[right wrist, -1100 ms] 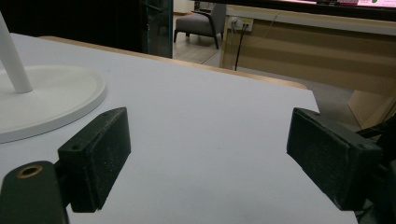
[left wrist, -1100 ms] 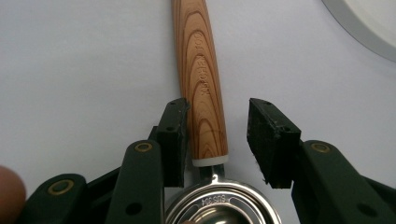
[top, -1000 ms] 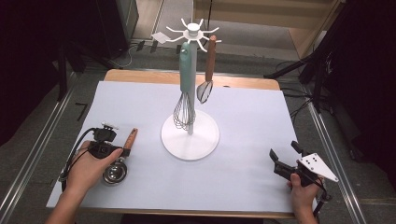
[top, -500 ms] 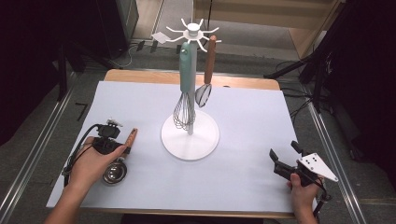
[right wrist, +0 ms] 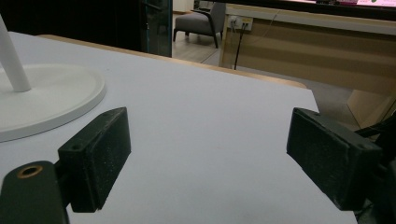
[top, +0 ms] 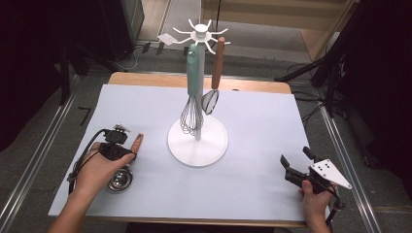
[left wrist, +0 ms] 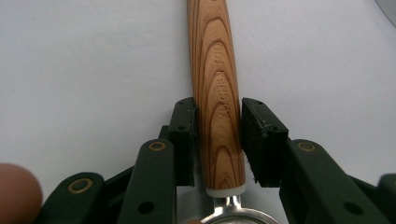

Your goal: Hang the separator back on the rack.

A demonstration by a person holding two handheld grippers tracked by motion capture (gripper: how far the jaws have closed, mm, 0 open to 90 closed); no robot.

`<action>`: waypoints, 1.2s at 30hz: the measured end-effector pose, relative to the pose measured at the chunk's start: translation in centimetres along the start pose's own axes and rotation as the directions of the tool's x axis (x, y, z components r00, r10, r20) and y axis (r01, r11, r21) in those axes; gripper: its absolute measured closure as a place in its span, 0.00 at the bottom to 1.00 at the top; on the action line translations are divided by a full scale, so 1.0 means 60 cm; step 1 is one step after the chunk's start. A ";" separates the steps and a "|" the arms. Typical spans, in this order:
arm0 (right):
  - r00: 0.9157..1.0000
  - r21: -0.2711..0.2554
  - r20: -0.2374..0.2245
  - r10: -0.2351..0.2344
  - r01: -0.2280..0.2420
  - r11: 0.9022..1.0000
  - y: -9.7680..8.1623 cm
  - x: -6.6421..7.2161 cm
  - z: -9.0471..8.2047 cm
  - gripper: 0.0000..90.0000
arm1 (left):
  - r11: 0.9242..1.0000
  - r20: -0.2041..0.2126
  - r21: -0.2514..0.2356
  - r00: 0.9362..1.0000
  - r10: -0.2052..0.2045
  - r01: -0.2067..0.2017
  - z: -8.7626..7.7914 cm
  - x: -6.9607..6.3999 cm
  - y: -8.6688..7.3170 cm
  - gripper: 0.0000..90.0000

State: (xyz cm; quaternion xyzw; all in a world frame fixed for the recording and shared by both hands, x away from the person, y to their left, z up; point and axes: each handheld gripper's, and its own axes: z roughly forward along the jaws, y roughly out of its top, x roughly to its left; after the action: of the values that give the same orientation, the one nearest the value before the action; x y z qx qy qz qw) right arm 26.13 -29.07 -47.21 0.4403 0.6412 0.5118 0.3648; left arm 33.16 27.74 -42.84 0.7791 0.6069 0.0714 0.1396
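Note:
A small metal ladle (top: 119, 180) with a wooden handle (top: 137, 142) lies on the white mat (top: 272, 126) at the front left. My left gripper (top: 129, 154) grips that handle. In the left gripper view the wooden handle (left wrist: 217, 93) runs away between the two pads, and the left gripper (left wrist: 217, 140) has just been closing onto it, near the metal bowl end. My right gripper (top: 295, 158) rests at the front right, held in a hand. The right gripper (right wrist: 205, 154) stands open with only bare mat between its pads.
A white hook stand (top: 197, 143) rises mid-table. A teal-handled whisk (top: 193, 73) and a brown-handled strainer (top: 217, 63) hang from it. The stand's base (right wrist: 42, 98) lies left of the right gripper. Cables and dark stands surround the table.
The left hand and its gripper have edged slightly right, toward the wooden handle. The ladle, the stand and the right gripper have stayed put.

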 end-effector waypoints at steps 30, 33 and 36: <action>1.000 0.001 0.002 0.000 0.000 1.000 0.000 0.000 0.000 0.16 | 0.998 -0.018 -0.022 0.998 0.057 -0.057 -0.007 0.002 -0.006 0.80; 1.000 0.001 0.002 0.000 0.000 1.000 0.000 0.000 0.001 0.16 | 0.998 -0.017 -0.014 0.998 0.058 -0.059 -0.007 0.003 -0.003 0.80; 1.000 0.003 0.004 0.004 -0.004 1.000 0.000 0.000 0.001 0.16 | 0.998 -0.019 0.001 0.998 0.059 -0.059 -0.005 0.003 -0.001 0.80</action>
State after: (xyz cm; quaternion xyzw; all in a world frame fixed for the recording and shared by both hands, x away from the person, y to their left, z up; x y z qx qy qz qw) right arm 26.16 -29.06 -47.23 0.4430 0.6405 0.5107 0.3643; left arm 33.03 27.98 -42.57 0.7962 0.5848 0.0828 0.1314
